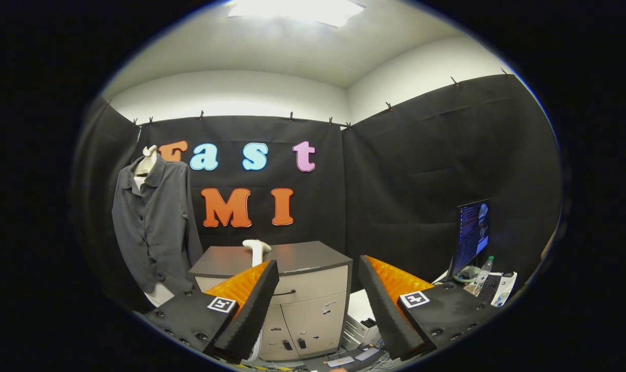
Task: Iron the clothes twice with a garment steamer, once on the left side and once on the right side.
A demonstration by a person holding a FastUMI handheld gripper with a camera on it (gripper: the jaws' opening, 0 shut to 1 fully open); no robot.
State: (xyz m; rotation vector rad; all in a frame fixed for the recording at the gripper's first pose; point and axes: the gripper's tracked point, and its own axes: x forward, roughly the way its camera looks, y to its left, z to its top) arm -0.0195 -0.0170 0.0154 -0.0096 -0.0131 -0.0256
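Note:
A dark grey button-up shirt (152, 227) hangs on a pale mannequin torso to the left of a cabinet, against the black cloth wall. A white garment steamer (257, 249) stands on the dark top of the cabinet (287, 258), just beyond the tip of my left finger. My gripper (318, 274) is open, its two fingers wide apart with nothing between them. It is well back from the cabinet and points at the cabinet's front. A white cord hangs down the cabinet's left side behind my left finger.
The cabinet has a drawer and doors (307, 320) facing me. A white box (362, 320) and cables lie on the floor at its right. Further right, a desk holds a lit monitor (472, 235), a plastic bottle (483, 274) and a keyboard.

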